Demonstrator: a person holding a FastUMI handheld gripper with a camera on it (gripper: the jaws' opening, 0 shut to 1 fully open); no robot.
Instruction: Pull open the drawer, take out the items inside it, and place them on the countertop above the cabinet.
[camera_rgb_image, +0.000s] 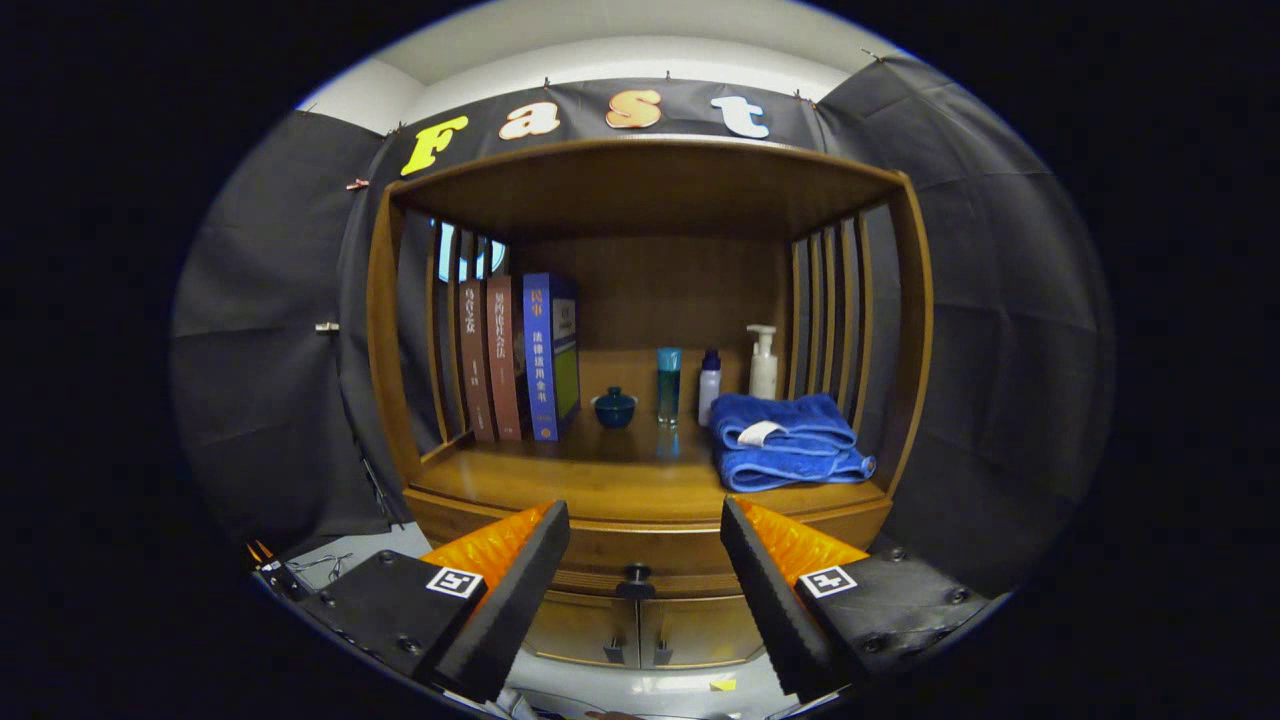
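Note:
A wooden cabinet stands ahead of me, its countertop (600, 490) under an open shelf frame. Below the countertop's front edge runs the drawer (640, 558), closed, with a small dark knob (636, 575) at its middle. My gripper (645, 520) is open, fingers spread wide with nothing between them. The knob sits between the two fingers and a little beyond their tips. What lies inside the drawer is hidden. Two small cabinet doors (640, 630) with handles sit under the drawer.
On the countertop stand three books (520, 360) at the left, a small dark blue lidded bowl (614, 408), a teal bottle (668, 385), a small white bottle (709, 385), a pump bottle (763, 362) and folded blue towels (785, 440) at the right. Slatted sides bound the shelf.

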